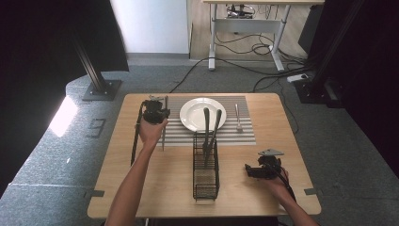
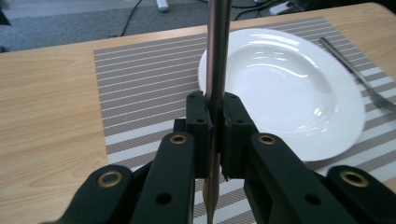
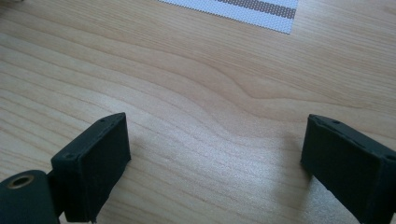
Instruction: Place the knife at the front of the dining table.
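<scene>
My left gripper (image 1: pixel 161 114) hovers over the left part of the striped placemat (image 1: pixel 235 136), shut on a slim metal utensil (image 1: pixel 163 134) that lies lengthwise beside the white plate (image 1: pixel 195 123). In the left gripper view the pads (image 2: pixel 198 122) clamp the utensil's shaft (image 2: pixel 218 51), with the plate (image 2: pixel 289 88) just to the right. My right gripper (image 1: pixel 248 170) rests low near the table's front right; its jaws (image 3: pixel 215 158) stand wide open over bare wood with nothing between them.
A fork (image 1: pixel 238 117) lies on the placemat right of the plate. A black wire caddy (image 1: pixel 205 181) stands mid-table with two dark-handled utensils (image 1: pixel 210 132) leaning out toward the plate. A cable (image 1: pixel 135 139) trails from the left gripper along the table.
</scene>
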